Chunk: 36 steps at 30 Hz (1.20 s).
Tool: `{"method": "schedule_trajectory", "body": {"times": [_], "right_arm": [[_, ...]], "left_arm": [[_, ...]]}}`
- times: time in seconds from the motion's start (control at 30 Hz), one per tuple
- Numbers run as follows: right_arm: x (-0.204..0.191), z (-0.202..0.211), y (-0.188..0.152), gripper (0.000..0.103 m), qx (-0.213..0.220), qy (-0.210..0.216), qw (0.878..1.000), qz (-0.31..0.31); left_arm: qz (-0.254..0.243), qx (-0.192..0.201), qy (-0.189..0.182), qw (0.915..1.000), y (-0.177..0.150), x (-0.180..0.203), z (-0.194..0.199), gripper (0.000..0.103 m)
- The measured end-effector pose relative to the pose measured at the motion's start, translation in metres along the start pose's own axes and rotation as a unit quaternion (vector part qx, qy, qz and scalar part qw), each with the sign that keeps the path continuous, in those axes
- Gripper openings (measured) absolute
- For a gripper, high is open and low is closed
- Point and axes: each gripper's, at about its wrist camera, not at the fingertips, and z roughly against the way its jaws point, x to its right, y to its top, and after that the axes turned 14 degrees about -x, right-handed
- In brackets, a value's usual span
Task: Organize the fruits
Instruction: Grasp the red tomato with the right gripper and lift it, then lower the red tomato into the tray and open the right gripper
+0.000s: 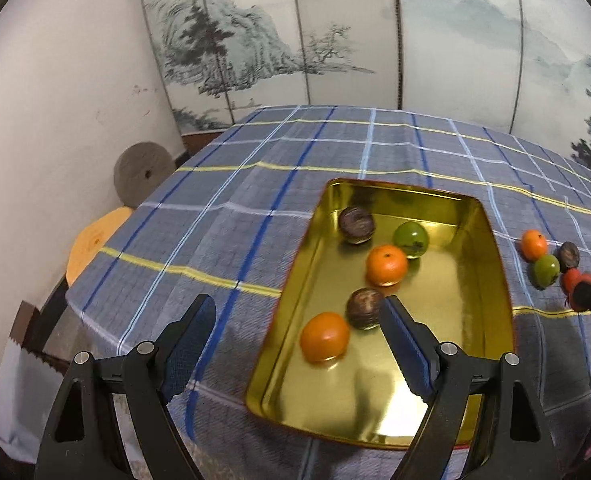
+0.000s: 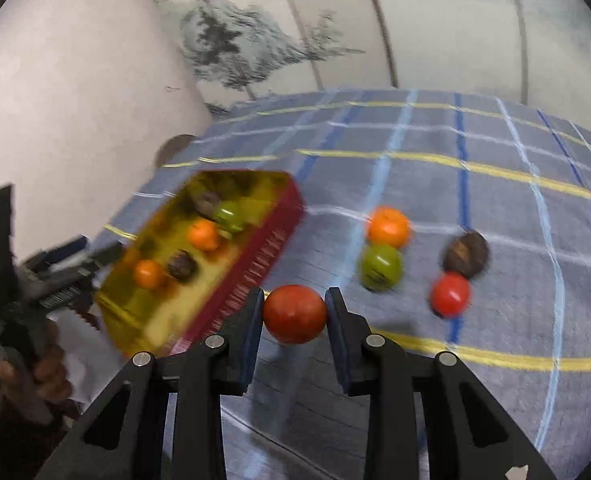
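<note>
A gold tray [image 1: 395,190] on the checked cloth holds two oranges [image 1: 386,265], two dark brown fruits [image 1: 356,224] and a green fruit [image 1: 410,239]. My left gripper [image 1: 297,309] stands open over the tray's near left rim, with nothing between its fingers. My right gripper [image 2: 295,297] is shut on a red fruit [image 2: 294,316], held above the cloth to the right of the tray [image 2: 255,268]. Behind it on the cloth lie an orange [image 2: 388,227], a green fruit [image 2: 379,267], a dark fruit [image 2: 465,255] and another red fruit [image 2: 450,294].
The table [image 1: 255,184] is round and drops off at its left and near edges. A painted folding screen [image 1: 295,32] stands behind it. A grey disc [image 1: 143,174] and an orange one [image 1: 91,244] sit beyond the left edge. A hand [image 2: 35,368] holds the left gripper.
</note>
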Motion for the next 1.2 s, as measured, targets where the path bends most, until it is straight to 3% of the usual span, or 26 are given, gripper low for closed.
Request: {"method": "schedule_trajectory", "body": {"times": [0.4,0.77,1.2], "right_arm": [[-0.078,-0.046,0.041,0.029,-0.031,0.035,0.994,0.102],[-0.088,-0.092,0.055,0.029,-0.072,0.020,0.990,0.123],[-0.087,-0.113,0.061,0.030,-0.086,0.004,0.988,0.127]], "left_arm": [[0.010,0.006,0.019,0.9998,-0.006,-0.013,0.005,0.084],[0.007,0.000,0.017,0.9998,-0.008,-0.017,0.003,0.084],[0.005,-0.006,0.015,0.9999,-0.009,-0.015,-0.003,0.084]]}}
